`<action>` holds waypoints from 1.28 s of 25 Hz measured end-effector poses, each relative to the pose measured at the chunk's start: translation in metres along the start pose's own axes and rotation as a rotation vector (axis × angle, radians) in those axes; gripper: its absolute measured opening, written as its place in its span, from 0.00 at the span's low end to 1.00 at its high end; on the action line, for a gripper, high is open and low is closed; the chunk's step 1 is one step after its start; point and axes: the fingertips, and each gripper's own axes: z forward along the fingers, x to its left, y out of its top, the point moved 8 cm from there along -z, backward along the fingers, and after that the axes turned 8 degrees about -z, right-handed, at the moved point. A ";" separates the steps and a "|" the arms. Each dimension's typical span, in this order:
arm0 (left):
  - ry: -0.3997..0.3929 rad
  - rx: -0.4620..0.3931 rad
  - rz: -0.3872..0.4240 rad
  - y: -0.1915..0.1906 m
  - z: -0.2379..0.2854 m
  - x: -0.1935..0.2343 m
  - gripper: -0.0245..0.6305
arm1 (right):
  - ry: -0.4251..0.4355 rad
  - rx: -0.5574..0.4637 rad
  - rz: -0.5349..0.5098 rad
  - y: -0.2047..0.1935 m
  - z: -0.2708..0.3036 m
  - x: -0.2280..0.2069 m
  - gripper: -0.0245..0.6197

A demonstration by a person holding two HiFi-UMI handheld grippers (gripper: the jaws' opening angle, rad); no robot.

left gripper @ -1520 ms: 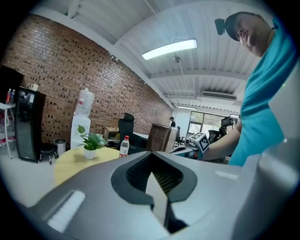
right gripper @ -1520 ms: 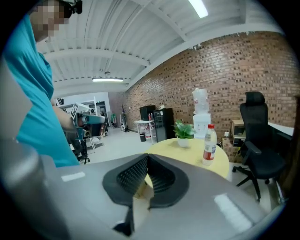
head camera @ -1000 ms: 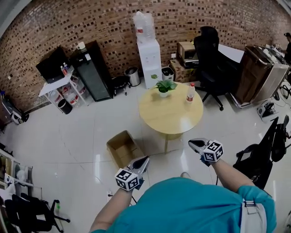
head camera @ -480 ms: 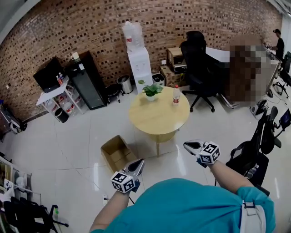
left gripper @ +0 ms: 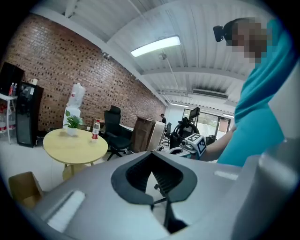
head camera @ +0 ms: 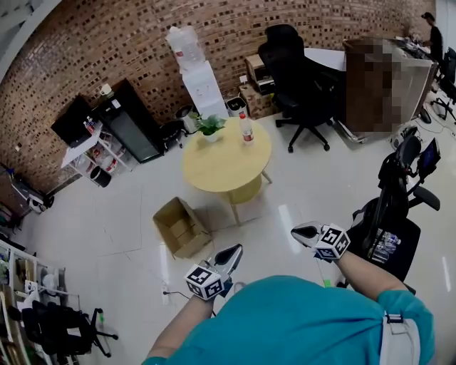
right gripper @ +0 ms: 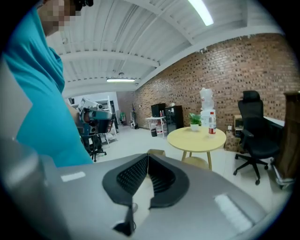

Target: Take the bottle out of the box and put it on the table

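Both closed and empty, left gripper (head camera: pixel 232 252) and right gripper (head camera: pixel 302 231) have backed off; bottle (head camera: pixel 246 129) stands on table (head camera: pixel 217 165), well beyond fingertips: likely done.

The room is bright and evenly lit. A long ceiling light (left gripper: pixel 154 46) glows white in the left gripper view, and another strip (right gripper: pixel 201 11) is blown out at the top of the right gripper view. The glossy floor (head camera: pixel 107 221) throws back pale streaks of glare, one just beside the table (head camera: pixel 221 160), which casts only a soft shadow beneath itself. The far end (left gripper: pixel 212 123) is washed out with light. All three views bulge like a fisheye: the brick wall (head camera: pixel 107 43) bows, and the corners go dark. Close to the lens the left gripper (left gripper: pixel 152 153) and right gripper (right gripper: pixel 147 155) look soft and out of focus, while the room behind is sharper.
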 end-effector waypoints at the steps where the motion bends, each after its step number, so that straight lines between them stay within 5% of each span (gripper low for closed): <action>1: 0.002 0.016 0.014 0.003 0.008 -0.017 0.04 | -0.003 -0.016 0.030 -0.003 -0.015 -0.001 0.05; 11: 0.080 -0.007 0.033 -0.032 -0.024 -0.063 0.03 | 0.030 -0.093 0.064 -0.024 -0.046 0.038 0.05; 21: 0.045 -0.074 0.027 -0.057 -0.200 -0.057 0.04 | -0.020 -0.108 0.137 0.016 0.030 0.183 0.04; 25: 0.004 -0.106 -0.040 -0.059 -0.269 -0.057 0.04 | -0.027 -0.117 0.158 0.042 0.055 0.243 0.04; 32: -0.012 -0.127 0.036 -0.076 -0.271 -0.078 0.04 | 0.052 -0.074 -0.002 0.055 0.058 0.269 0.04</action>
